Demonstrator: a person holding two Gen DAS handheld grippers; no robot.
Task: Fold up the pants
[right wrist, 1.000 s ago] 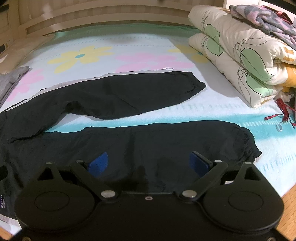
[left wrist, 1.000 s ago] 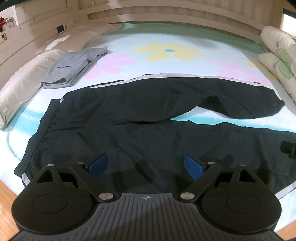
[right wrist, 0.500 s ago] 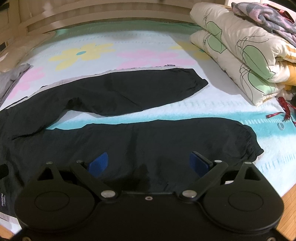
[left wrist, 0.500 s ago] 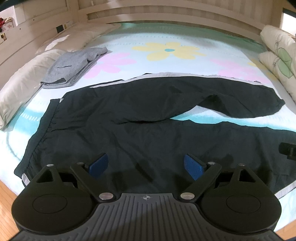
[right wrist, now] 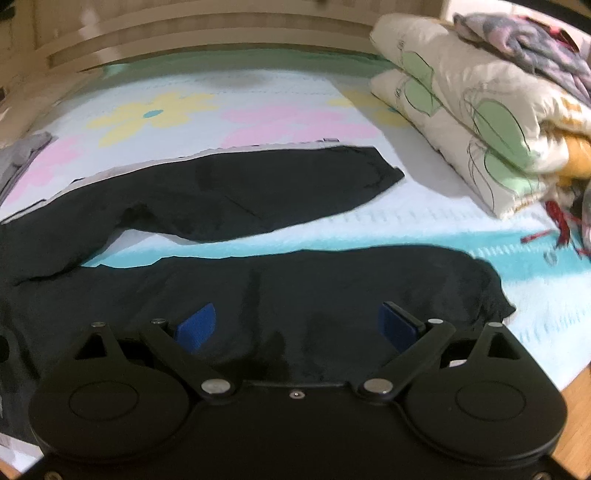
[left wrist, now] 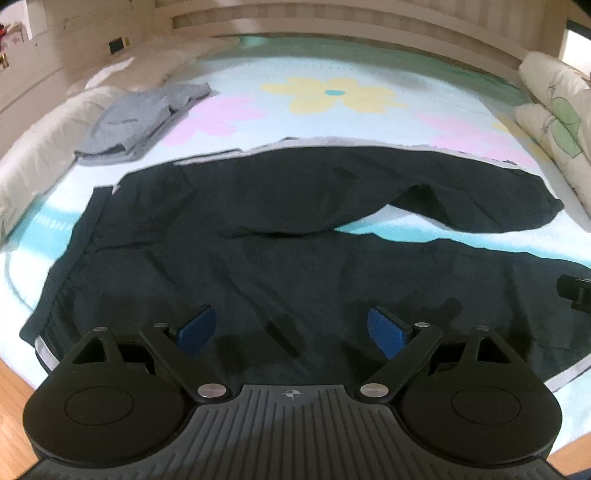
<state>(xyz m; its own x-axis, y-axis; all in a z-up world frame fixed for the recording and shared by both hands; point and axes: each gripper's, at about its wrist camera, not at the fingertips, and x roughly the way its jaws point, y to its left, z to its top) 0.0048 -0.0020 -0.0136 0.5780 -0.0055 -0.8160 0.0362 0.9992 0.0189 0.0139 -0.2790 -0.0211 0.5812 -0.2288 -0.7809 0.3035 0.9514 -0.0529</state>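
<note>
Black pants (left wrist: 258,236) lie spread flat on the flowered bed sheet, waistband to the left and both legs running right with a gap between them. My left gripper (left wrist: 291,326) hovers open over the seat of the pants, blue pads wide apart with nothing between them. In the right wrist view the same pants (right wrist: 280,199) show their two legs, the far one ending in a cuff, the near one reaching right. My right gripper (right wrist: 299,325) is open above the near leg, holding nothing. A dark part of that right gripper (left wrist: 576,291) shows at the left view's right edge.
A folded grey garment (left wrist: 140,118) lies at the far left by white pillows (left wrist: 40,155). A rolled quilt with green leaves (right wrist: 472,122) and a heap of clothes (right wrist: 532,40) occupy the right side. A wooden headboard (left wrist: 332,26) runs along the back. The bed's near edge meets wooden floor (right wrist: 576,417).
</note>
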